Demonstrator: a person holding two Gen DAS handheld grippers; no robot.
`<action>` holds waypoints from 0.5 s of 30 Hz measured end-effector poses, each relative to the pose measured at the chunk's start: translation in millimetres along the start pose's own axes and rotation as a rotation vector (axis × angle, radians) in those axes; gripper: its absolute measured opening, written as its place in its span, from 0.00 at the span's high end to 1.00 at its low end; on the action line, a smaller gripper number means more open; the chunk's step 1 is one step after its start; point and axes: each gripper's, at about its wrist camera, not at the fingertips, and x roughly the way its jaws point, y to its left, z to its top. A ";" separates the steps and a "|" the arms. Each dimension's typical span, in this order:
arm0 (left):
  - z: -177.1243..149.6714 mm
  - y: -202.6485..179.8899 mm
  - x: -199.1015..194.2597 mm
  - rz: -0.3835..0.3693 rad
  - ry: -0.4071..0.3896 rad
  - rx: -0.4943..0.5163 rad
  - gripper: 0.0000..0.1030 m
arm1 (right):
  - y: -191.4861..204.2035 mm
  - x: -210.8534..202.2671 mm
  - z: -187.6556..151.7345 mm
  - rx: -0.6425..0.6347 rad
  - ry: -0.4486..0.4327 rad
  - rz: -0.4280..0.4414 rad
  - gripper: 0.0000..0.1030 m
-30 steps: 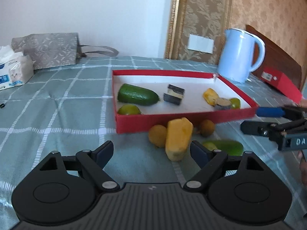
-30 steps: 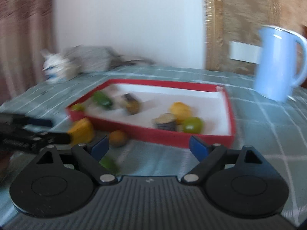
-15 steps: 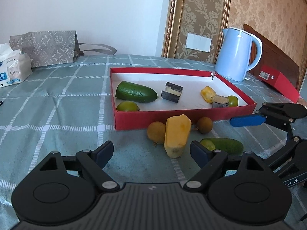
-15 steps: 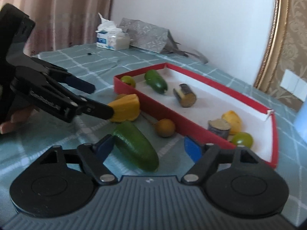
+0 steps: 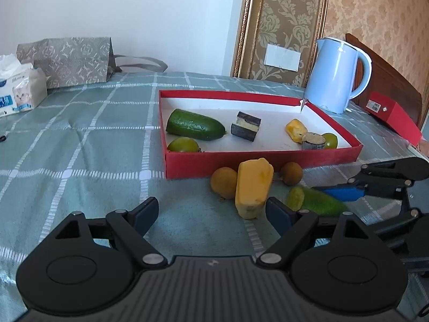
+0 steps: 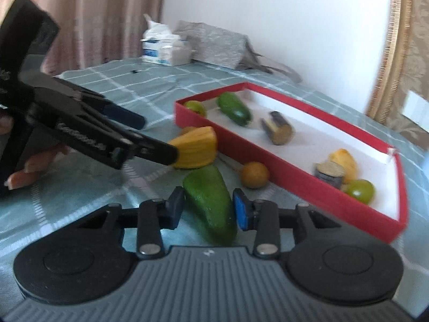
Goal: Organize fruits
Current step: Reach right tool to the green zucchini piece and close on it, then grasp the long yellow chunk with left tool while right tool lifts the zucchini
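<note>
A: Left wrist: left claw (image 5: 211, 212) spread, empty. Red tray (image 5: 262, 158) holds six pieces; yellow chunk (image 5: 253, 186) and two brown fruits lie near it on tabletop (image 5: 80, 161).

B: Right wrist: right claw (image 6: 207, 212) closing around green cucumber (image 6: 211, 204); contact unclear. Four pieces left, I'd judge.

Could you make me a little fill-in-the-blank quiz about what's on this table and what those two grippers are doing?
1. The shallow red cardboard tray holds ____ pieces in all.
2. The right gripper has its fingers on either side of a long ____ fruit.
3. The pale blue kettle stands beyond the tray's far ____ corner in the left wrist view.
4. The left gripper is ____.

Missing words: six; green; right; open
</note>
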 end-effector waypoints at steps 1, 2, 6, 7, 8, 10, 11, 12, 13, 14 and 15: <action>0.0 -1.5 -1.8 -0.002 -0.012 0.006 0.15 | -3.6 -2.5 -1.5 0.019 0.002 -0.037 0.65; 0.1 -2.8 -3.3 -0.010 -0.022 0.011 0.15 | -9.0 -5.2 -3.9 0.047 0.005 -0.073 0.65; -0.8 -11.8 -7.9 -0.060 -0.044 0.042 0.15 | -33.7 -12.8 -13.3 0.153 0.010 -0.180 0.71; -1.3 -15.2 -8.9 -0.068 -0.050 0.050 0.15 | -37.5 -15.0 -14.8 0.163 0.002 -0.206 0.71; -1.6 -18.0 -9.3 -0.079 -0.053 0.057 0.15 | -39.9 -16.5 -15.0 0.167 -0.004 -0.231 0.71; -2.3 -25.4 -8.1 -0.102 -0.047 0.078 0.15 | -43.5 -17.6 -15.1 0.185 -0.013 -0.257 0.72; -2.5 -29.0 -6.1 -0.100 -0.041 0.089 0.15 | -44.9 -18.2 -15.1 0.190 -0.017 -0.264 0.72; -2.8 -32.5 -3.6 -0.096 -0.033 0.101 0.15 | -44.8 -18.7 -15.0 0.187 -0.021 -0.273 0.72; -2.7 -36.1 -0.4 -0.094 -0.022 0.112 0.15 | -43.7 -18.8 -14.8 0.180 -0.024 -0.282 0.72; -2.3 -38.8 3.0 -0.092 -0.008 0.118 0.15 | -41.6 -18.0 -14.7 0.165 -0.026 -0.294 0.72; -1.5 -40.9 6.4 -0.094 0.004 0.115 0.15 | -39.6 -17.0 -14.1 0.151 -0.025 -0.302 0.72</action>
